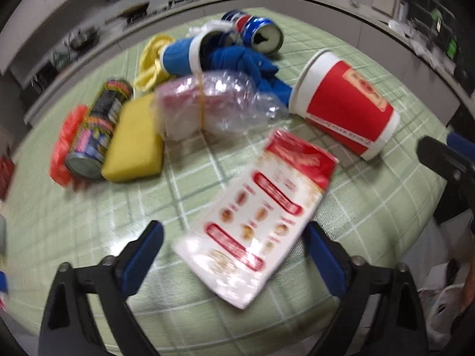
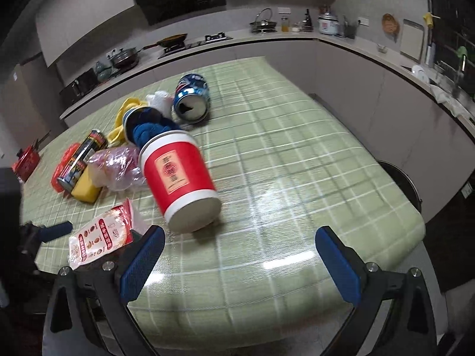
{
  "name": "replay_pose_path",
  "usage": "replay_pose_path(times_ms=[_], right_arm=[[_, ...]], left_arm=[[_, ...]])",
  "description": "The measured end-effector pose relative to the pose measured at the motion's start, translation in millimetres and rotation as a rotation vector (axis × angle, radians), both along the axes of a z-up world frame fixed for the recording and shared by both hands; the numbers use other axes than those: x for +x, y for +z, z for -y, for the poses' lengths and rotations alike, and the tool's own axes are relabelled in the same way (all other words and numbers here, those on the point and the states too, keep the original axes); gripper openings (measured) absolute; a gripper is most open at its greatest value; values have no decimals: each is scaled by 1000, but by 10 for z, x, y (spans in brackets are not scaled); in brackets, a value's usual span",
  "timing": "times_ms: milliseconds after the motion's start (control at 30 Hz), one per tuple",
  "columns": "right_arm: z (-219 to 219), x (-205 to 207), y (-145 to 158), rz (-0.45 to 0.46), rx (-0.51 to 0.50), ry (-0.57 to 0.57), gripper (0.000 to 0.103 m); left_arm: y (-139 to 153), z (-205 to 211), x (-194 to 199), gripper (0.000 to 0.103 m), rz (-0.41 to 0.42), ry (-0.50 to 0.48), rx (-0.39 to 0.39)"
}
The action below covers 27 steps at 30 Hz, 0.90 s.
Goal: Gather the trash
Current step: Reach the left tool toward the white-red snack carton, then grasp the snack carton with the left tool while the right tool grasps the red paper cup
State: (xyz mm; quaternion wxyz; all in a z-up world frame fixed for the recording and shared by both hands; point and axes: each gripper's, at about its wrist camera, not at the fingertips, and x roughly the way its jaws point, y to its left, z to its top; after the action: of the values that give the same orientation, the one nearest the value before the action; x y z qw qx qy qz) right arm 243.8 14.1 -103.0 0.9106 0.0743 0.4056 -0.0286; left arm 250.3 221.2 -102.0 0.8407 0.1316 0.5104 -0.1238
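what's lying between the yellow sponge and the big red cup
A crumpled clear plastic bag fills the gap between the yellow sponge and the red paper cup, clearest in the left wrist view.

Each hand-held gripper, the left hand-held gripper (image 1: 234,255) and the right hand-held gripper (image 2: 240,259), has glossy black plastic arms with triangular cut-outs, silver screw heads at the joints, and flat blue textured pads (image 2: 142,262) lining both fingers.
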Motion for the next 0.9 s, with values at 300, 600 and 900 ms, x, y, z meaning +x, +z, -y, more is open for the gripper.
replay_pose_path(times_ms=[300,600,900], right_arm=[[-2,64,-7,2,1,6,103],[-185,179,40,14,-16,56,103],[-227,444,-69,-27,7,101,103]], left_arm=[[55,-447,94,70,-68,275,-215],[169,-361,160,80,-20,157,-159],[188,-486,99,81,-17,168,-188]])
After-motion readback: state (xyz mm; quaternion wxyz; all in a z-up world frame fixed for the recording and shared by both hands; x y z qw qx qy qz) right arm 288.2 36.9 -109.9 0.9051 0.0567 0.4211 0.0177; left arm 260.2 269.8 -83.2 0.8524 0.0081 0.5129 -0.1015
